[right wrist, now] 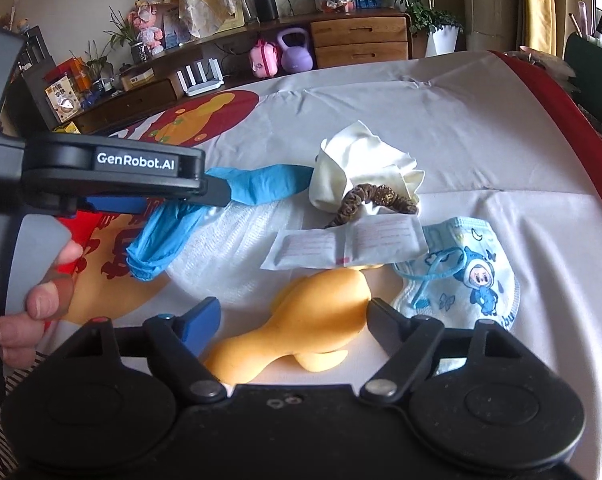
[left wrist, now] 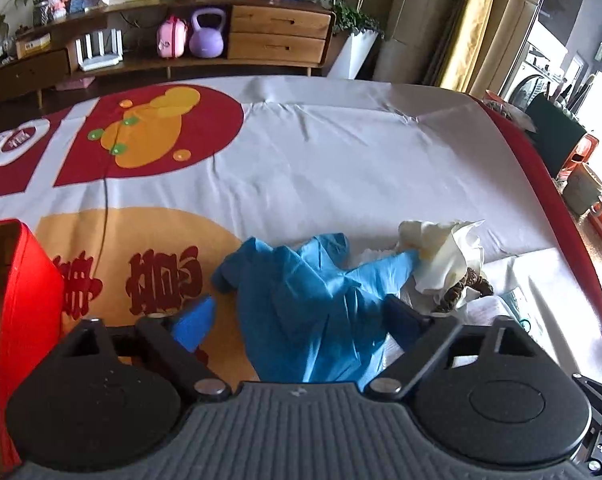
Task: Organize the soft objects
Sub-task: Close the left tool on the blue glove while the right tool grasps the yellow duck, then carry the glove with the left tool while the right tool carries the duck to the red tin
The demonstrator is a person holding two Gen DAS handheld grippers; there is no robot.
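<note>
A blue glove point(left wrist: 301, 300) lies crumpled on the printed tablecloth point(left wrist: 321, 160). My left gripper point(left wrist: 299, 318) stands open astride it; the left pad is clear of the glove. Past it lie a cream cloth point(left wrist: 441, 252) and a brown scrunchie point(left wrist: 461, 288). In the right wrist view my right gripper point(right wrist: 293, 316) is open around a yellow soft toy point(right wrist: 321, 328). Beyond the toy are a white packet point(right wrist: 349, 248), a child's face mask point(right wrist: 461, 280), the scrunchie point(right wrist: 365, 200), the cream cloth point(right wrist: 365, 172) and the glove point(right wrist: 261, 188). The left gripper point(right wrist: 209, 198) reaches in from the left.
A red box point(left wrist: 25, 300) stands open at the near left of the table. A white gauzy cloth point(right wrist: 229, 256) lies under the glove. A person's hand point(right wrist: 33, 300) holds the left gripper. The table's red edge point(left wrist: 541, 168) curves along the right; a wooden sideboard point(left wrist: 277, 32) stands beyond.
</note>
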